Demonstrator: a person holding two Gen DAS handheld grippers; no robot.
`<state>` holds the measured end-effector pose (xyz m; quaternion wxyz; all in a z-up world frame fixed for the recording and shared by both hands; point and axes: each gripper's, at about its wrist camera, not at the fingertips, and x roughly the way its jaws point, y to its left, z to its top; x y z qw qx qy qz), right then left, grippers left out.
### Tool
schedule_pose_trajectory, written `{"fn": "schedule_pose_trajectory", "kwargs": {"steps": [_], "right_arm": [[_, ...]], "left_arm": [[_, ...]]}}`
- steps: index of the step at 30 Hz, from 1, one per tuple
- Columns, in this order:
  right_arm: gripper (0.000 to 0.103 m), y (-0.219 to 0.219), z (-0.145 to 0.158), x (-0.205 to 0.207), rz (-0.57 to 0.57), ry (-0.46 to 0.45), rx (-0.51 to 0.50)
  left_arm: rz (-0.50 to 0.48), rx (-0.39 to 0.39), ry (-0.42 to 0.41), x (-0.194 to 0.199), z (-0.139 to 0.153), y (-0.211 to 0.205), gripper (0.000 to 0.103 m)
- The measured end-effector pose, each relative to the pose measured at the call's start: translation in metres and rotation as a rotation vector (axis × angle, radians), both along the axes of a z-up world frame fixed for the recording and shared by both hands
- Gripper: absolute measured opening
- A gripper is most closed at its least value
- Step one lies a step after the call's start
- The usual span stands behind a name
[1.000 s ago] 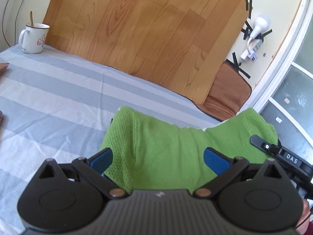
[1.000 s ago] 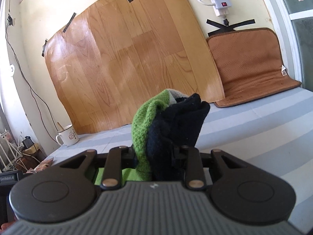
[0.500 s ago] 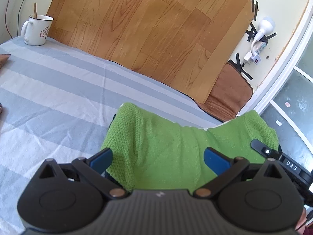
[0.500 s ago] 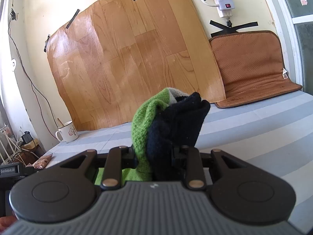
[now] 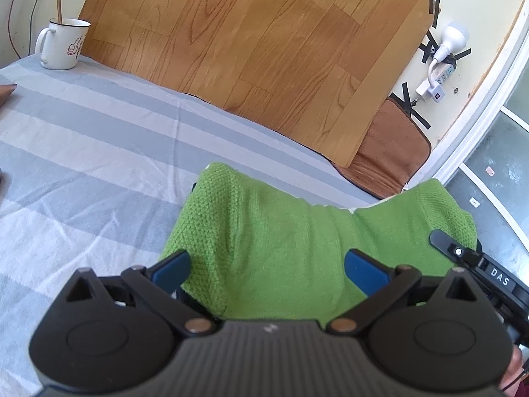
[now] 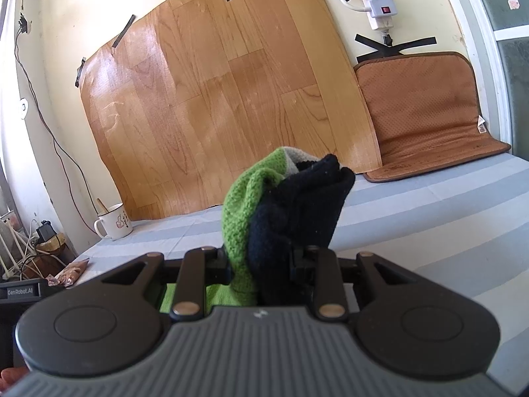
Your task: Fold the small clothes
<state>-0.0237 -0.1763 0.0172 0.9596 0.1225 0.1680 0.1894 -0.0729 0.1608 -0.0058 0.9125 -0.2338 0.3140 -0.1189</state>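
Nearer now, white mug (image 5: 62, 43) holds a stick (image 5: 59, 10).

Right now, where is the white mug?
The white mug stands at the far left corner of the striped bed, against the wood-pattern board; in the right wrist view it sits low left.

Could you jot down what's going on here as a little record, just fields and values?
garment: green knit garment with a black part, partly lifted off the bed
left gripper: open, fingers either side of the green cloth
right gripper: shut on the garment's bunched end
surface: striped sheet
background: white mug by the wood-pattern board
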Motion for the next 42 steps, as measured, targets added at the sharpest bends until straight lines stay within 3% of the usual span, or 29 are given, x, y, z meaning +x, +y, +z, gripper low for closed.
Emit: {"fn": "schedule_pose_trajectory", "kwargs": {"steps": [6, 12, 19, 24, 28, 29, 32, 33, 35, 39, 42], "right_arm": [[0.031, 0.006, 0.003, -0.002, 0.018, -0.021, -0.025], [0.03, 0.024, 0.009, -0.004, 0.062, -0.046, -0.078], [0.03, 0.076, 0.02, -0.006, 0.217, -0.114, -0.173], [0.03, 0.139, 0.011, -0.012, 0.389, -0.171, -0.361], [0.031, 0.18, -0.03, 0.0, 0.506, -0.106, -0.49], [0.033, 0.187, -0.042, 0.001, 0.53, -0.102, -0.533], [0.048, 0.191, -0.051, -0.013, 0.566, -0.209, -0.61], [0.061, 0.187, -0.048, -0.015, 0.588, -0.209, -0.603], [0.067, 0.173, -0.039, -0.02, 0.654, -0.181, -0.537], [0.065, 0.129, -0.011, -0.028, 0.707, -0.164, -0.379], [0.059, 0.098, 0.01, -0.016, 0.636, -0.135, -0.252]], "left_arm": [[0.003, -0.002, -0.006, 0.0, 0.002, 0.003, 0.103], [0.058, -0.044, -0.028, -0.001, 0.009, 0.031, 0.103], [0.107, -0.059, -0.049, -0.002, 0.013, 0.053, 0.103], [0.156, -0.077, -0.057, -0.007, 0.011, 0.069, 0.103], [0.178, -0.082, -0.051, -0.008, 0.011, 0.073, 0.103], [0.177, -0.079, -0.048, -0.007, 0.01, 0.072, 0.103], [0.157, -0.058, -0.031, 0.003, 0.009, 0.063, 0.103], [0.147, -0.052, -0.023, 0.008, 0.01, 0.059, 0.103], [0.116, -0.036, -0.014, 0.02, 0.01, 0.048, 0.103], [0.099, 0.057, 0.043, 0.048, 0.003, 0.026, 0.102], [0.088, 0.062, 0.073, 0.066, -0.004, 0.025, 0.102]]}}
